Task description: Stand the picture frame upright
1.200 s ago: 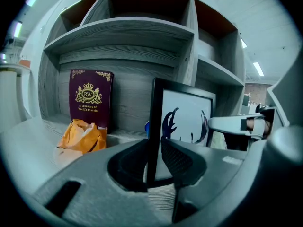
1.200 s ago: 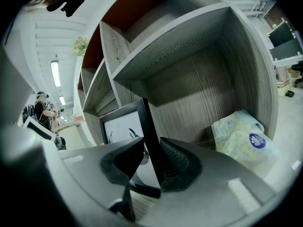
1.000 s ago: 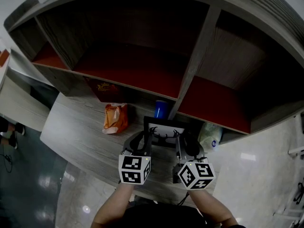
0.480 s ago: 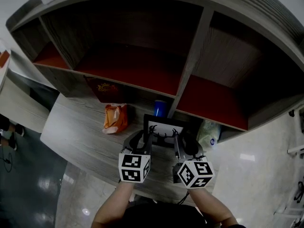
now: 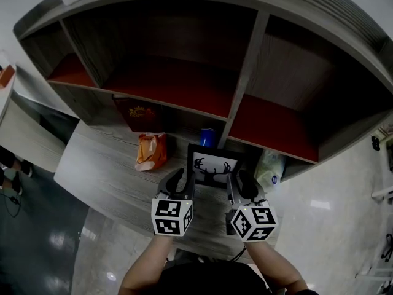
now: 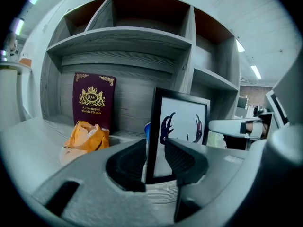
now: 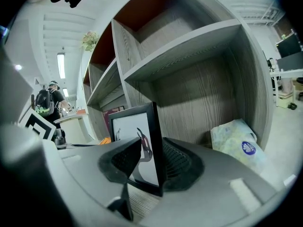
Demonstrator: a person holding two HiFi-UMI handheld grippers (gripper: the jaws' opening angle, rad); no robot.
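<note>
The black picture frame (image 5: 212, 165) with a white antler print stands upright on the grey desk (image 5: 98, 165), in front of the shelf divider. My left gripper (image 5: 183, 180) straddles the frame's left edge (image 6: 154, 141), and its pads stand a little apart from it. My right gripper (image 5: 237, 182) straddles the frame's right edge (image 7: 156, 145). Its jaws are opening, with a gap showing on the print side. In the gripper views, the left gripper (image 6: 154, 162) and the right gripper (image 7: 154, 160) each show the frame standing between the pads.
A maroon book (image 5: 140, 114) leans against the back wall under the shelf. An orange snack bag (image 5: 150, 151) lies to the left of the frame, and a blue cup (image 5: 207, 137) stands behind it. A tissue pack (image 5: 270, 172) sits to the right. The shelf divider (image 5: 242, 85) rises just behind.
Both grippers' jaws have spread apart around the frame's edges. The frame stands a little higher and straighter than a second ago.
</note>
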